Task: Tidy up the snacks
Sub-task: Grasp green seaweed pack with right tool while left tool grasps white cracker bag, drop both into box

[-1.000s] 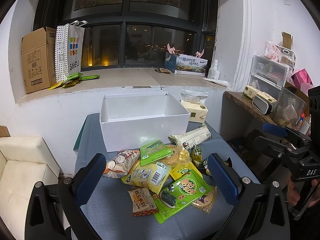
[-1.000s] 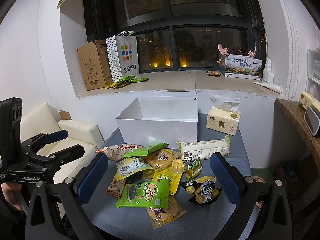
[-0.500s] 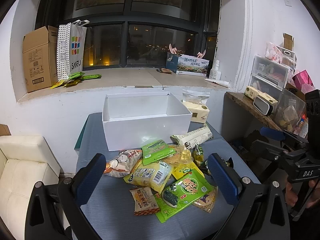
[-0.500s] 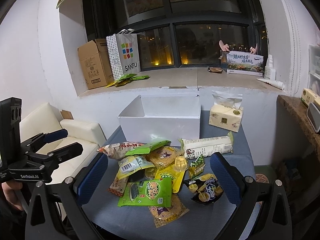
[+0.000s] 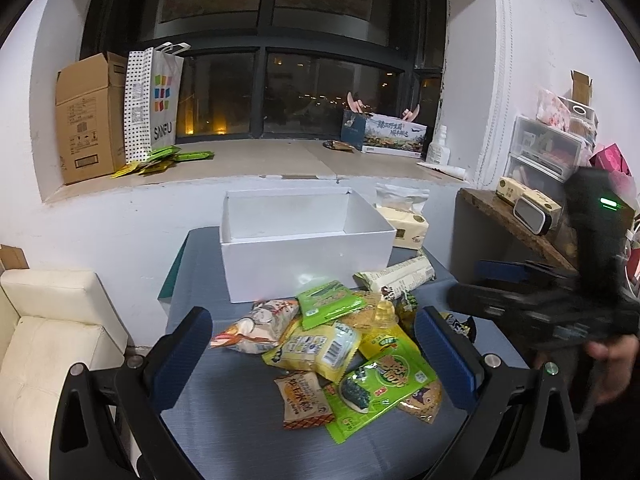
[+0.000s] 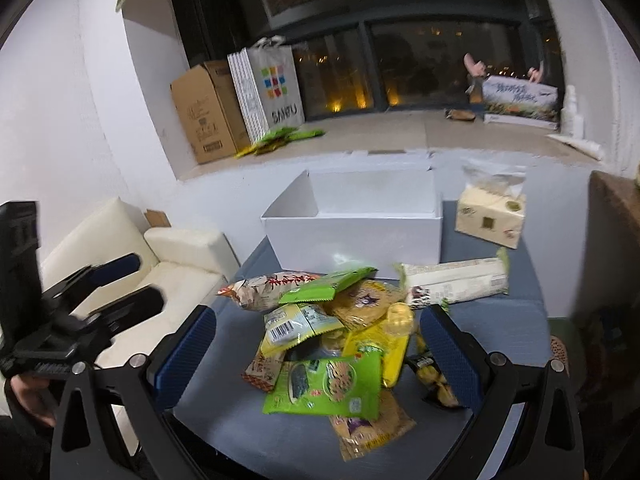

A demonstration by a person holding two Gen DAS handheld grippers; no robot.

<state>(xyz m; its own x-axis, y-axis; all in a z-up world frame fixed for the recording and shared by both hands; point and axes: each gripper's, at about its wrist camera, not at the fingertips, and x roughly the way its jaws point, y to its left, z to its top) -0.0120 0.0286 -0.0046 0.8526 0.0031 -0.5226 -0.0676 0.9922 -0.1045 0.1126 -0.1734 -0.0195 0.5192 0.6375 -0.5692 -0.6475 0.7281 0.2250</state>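
A pile of snack packets [image 5: 340,344] lies on the grey-blue table [image 5: 224,420]; it also shows in the right wrist view [image 6: 332,340]. An empty white box [image 5: 304,256] stands behind it and shows in the right wrist view too [image 6: 356,236]. My left gripper [image 5: 316,356] is open, above the near side of the pile, holding nothing. My right gripper [image 6: 320,356] is open over the pile, above a green seaweed packet [image 6: 328,384]. A long white packet [image 6: 456,284] lies right of the pile.
A tissue pack [image 6: 490,220] sits right of the box. A cream sofa [image 6: 132,264] is left of the table. The window ledge holds a cardboard box [image 5: 88,120], a paper bag [image 5: 154,104] and green packets [image 5: 160,158]. Shelves [image 5: 540,152] stand at right.
Both grippers have moved forward toward the pile. The right gripper has swung left and down over the snacks; its view is blurred. Both stay open.
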